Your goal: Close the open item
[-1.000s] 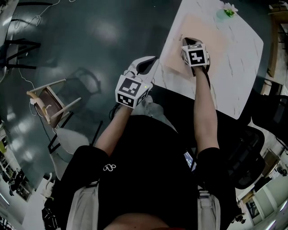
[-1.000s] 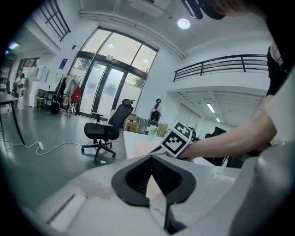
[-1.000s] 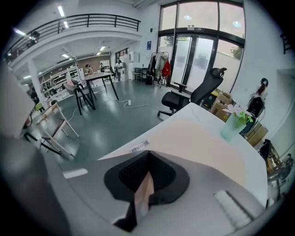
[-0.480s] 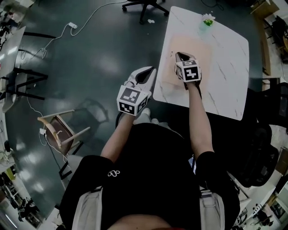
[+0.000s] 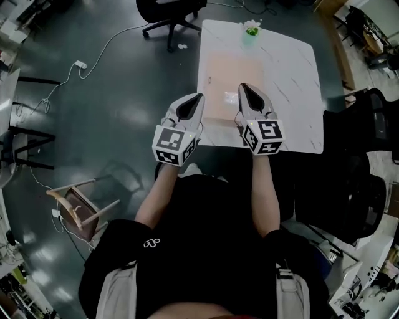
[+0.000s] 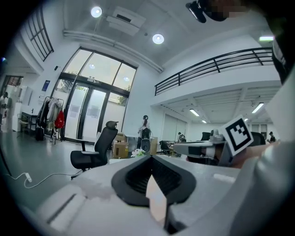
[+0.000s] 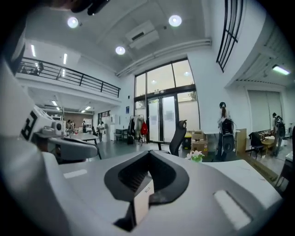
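Note:
A white marble table stands ahead of me with a pale pink mat on it. A tiny object lies at the mat's left side, too small to make out. No open item shows clearly. My left gripper hovers at the table's near left edge, jaws together and empty. My right gripper is over the mat's near edge, also shut and empty. In the left gripper view the left gripper points level across the room, and the right gripper does the same in the right gripper view.
A small potted flower sits at the table's far edge. A black office chair stands beyond the table, and dark chairs are at the right. A wooden chair and cables are on the floor at the left.
The right gripper has drawn back from the middle of the mat to its near edge. The left gripper has come up beside it. The head view has swung so the table sits centred.

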### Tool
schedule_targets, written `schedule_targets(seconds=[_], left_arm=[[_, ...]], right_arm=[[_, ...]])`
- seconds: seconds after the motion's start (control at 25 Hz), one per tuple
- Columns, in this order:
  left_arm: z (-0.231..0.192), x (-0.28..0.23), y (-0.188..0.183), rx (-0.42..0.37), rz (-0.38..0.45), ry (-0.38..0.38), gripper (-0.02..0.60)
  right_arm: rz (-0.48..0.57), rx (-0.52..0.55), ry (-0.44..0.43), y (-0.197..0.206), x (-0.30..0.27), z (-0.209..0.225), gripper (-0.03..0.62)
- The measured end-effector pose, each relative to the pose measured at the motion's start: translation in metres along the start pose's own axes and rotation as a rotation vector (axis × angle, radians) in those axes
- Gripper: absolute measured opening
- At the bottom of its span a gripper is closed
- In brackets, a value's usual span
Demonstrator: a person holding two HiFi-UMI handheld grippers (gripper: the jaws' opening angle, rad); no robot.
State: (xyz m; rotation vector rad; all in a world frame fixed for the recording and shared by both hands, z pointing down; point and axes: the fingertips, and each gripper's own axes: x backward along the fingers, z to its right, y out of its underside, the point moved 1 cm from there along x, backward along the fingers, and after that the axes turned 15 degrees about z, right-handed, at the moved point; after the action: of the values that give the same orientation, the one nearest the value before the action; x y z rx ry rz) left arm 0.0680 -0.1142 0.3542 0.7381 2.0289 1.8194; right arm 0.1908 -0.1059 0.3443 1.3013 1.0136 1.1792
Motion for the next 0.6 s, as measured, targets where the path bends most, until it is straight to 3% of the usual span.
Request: schedule_targets(seconds=[0.24, 0.6], left_arm=[[0.031, -0.008, -0.031, -0.034, 0.087, 0.029, 0.0], [0.086, -0.017, -0.041, -0.072, 0.133, 0.049, 0.0]], right_arm=[[0.145, -0.03, 0.055, -0.052, 0.048, -0.006, -0.009], [0.165, -0.01, 0.11, -0.073, 0.111, 0.004, -0.009]])
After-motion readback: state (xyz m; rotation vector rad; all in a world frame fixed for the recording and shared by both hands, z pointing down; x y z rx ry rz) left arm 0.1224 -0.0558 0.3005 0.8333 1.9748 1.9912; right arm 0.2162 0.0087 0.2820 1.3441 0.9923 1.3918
